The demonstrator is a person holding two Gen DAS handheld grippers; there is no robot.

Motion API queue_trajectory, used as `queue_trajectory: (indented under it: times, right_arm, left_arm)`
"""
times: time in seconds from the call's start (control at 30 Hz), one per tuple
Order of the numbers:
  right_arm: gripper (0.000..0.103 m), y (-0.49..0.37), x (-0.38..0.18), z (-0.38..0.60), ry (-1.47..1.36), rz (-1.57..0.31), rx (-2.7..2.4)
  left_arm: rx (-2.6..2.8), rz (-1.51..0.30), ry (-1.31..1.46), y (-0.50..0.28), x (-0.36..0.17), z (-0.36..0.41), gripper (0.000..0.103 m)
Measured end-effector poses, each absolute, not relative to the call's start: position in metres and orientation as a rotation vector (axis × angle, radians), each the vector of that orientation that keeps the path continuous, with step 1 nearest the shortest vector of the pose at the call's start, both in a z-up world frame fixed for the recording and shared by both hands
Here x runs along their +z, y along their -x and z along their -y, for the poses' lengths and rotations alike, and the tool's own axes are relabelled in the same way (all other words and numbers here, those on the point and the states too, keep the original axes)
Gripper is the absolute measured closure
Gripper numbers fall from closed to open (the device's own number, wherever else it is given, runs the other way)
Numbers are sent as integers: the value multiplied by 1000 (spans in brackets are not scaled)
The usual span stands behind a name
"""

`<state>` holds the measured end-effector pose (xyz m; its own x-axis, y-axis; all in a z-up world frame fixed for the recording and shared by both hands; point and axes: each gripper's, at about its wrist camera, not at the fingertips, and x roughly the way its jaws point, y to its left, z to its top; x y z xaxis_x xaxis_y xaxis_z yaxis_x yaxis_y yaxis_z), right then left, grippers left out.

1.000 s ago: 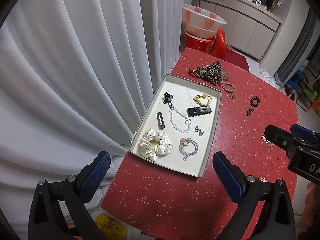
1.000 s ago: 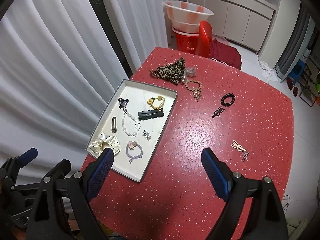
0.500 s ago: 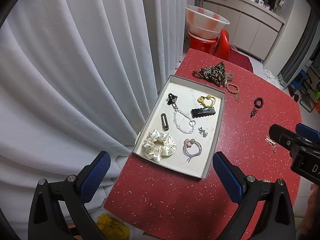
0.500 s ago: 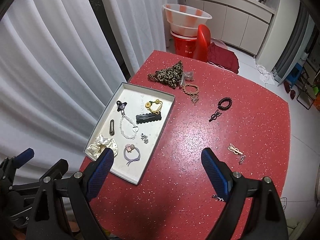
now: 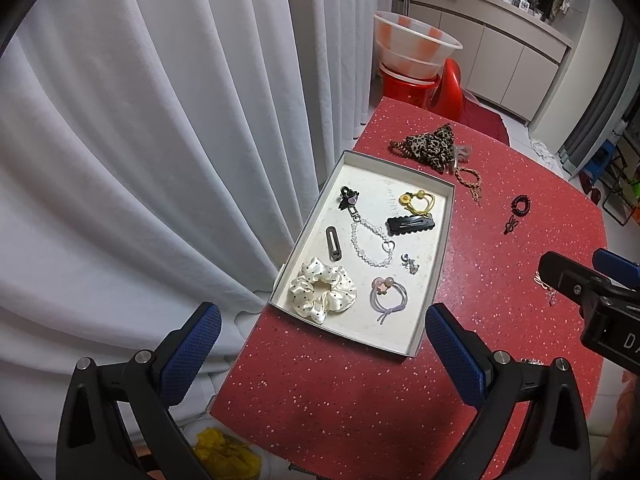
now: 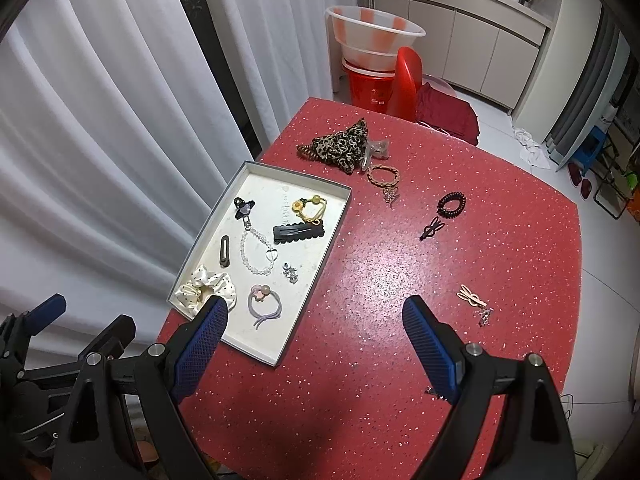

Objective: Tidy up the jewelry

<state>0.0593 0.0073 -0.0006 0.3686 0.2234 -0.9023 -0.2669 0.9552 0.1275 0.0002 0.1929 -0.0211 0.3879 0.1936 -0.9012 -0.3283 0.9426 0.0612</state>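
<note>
Writing: we read only "DA" in white on the right gripper's black body at the edge of the left wrist view; faint marks on the tray floor are too small for us to read.
Tray (image 6: pixel 340 216): we see a shallow white box on the red table (image 6: pixel 400 264), near its curtain-side edge.
Tray contents: we count a cream dotted scrunchie (image 5: pixel 322 292), lilac hair tie (image 5: pixel 389 298), black scalloped clip (image 5: pixel 410 225), yellow flower tie (image 5: pixel 418 202), bead chain with heart (image 5: pixel 370 242), grey oval clip (image 5: pixel 333 243), small silver charm (image 5: pixel 410 263).
Loose on the table: we find a leopard scrunchie (image 6: pixel 340 146), braided bracelet (image 6: pixel 383 175), black coil tie (image 6: pixel 451 205), black bunny clip (image 6: pixel 430 229), beige bunny clip (image 6: pixel 472 297).
Left gripper (image 5: pixel 322 356): we hold it spread wide, empty, above the tray's near end.
Right gripper (image 6: pixel 316 346): we hold it spread wide, empty, over the table.
Basin (image 6: pixel 374 38): striped, stacked on a red stool behind the table.
</note>
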Motion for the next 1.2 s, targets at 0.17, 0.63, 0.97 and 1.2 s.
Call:
queue_trajectory:
  times: [0.17,0.63,0.97,1.2]
  right_arm:
    - [12,-58,-1,-8,44,-1151,317]
    - [12,-56,-2,-12,47,-1153,318]
    - [12,-55,-4,-13,52,-1158,325]
    - [12,-54,-5,-13,54,-1159,330]
  left_arm:
    - [335,-1125,135,1,-21,-194,1]
    - [335,-1125,135,2,-22,-194,1]
    - [337,-1126,136,3,-23,-196,1]
    - [339,-1126,135,3,-25,-197,1]
